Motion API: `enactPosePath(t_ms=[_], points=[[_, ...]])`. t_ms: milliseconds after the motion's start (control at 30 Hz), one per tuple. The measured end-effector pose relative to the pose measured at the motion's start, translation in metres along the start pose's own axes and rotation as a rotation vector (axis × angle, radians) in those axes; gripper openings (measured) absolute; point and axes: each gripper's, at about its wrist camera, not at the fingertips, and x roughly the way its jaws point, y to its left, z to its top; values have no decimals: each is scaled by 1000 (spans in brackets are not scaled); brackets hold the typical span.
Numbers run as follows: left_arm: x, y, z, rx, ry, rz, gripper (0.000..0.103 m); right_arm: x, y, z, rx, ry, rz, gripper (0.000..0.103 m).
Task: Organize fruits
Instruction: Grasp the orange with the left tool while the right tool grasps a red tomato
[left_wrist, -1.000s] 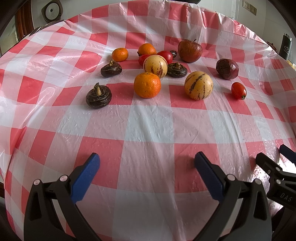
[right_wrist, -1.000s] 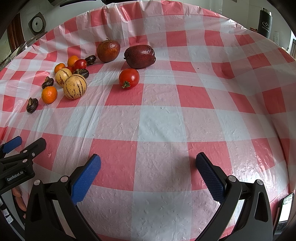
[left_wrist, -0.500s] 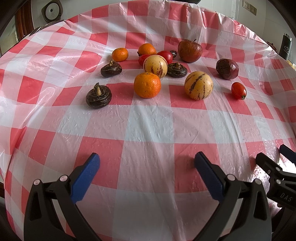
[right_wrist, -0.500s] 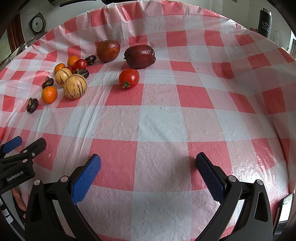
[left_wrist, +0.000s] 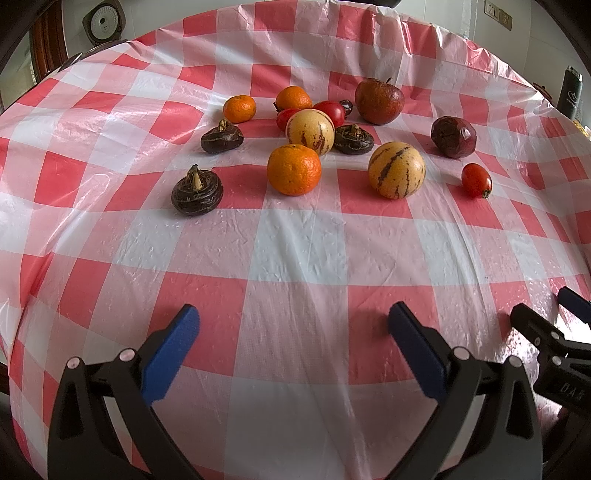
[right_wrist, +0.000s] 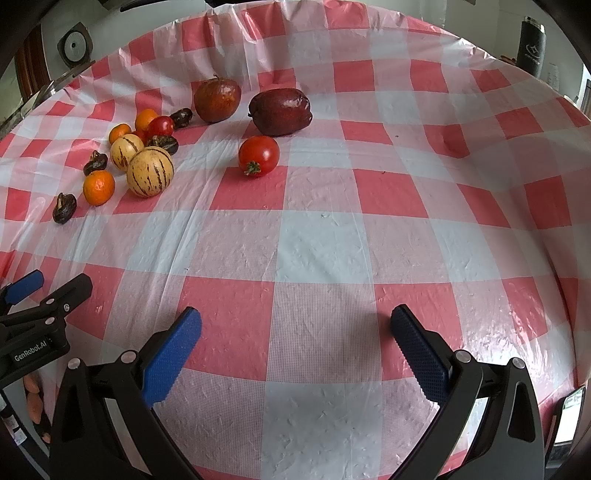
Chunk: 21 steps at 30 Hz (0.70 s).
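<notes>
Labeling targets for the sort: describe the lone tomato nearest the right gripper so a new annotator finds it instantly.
On the red-and-white checked tablecloth, the fruit sits in a loose group at the far left. Toward its right edge, in front of the large dark-red wrinkled fruit, lies the lone tomato. It alone is smooth, bright red, with a green calyx, touching nothing.

A table (left_wrist: 295, 258) wears a red-and-white checked cloth (right_wrist: 317, 240). On it lie 3 oranges (left_wrist: 294, 169), 2 striped melons (left_wrist: 396, 170), tomatoes (right_wrist: 258, 155) and dark fruits (right_wrist: 280, 112).

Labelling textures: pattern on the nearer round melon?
Pale yellow with dark purple stripes; left wrist view shows it best.
</notes>
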Motion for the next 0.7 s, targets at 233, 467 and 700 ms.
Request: enactPosePath(t_ms=[233, 467, 700], points=[[0, 0, 0, 1, 0, 0, 102, 1, -2, 0, -2, 3, 0, 99], [4, 3, 6, 8, 17, -14, 102, 21, 6, 28, -8, 26, 3, 99], [7, 37, 28, -112, -40, -80, 87, 45, 20, 74, -38, -10, 38, 96]])
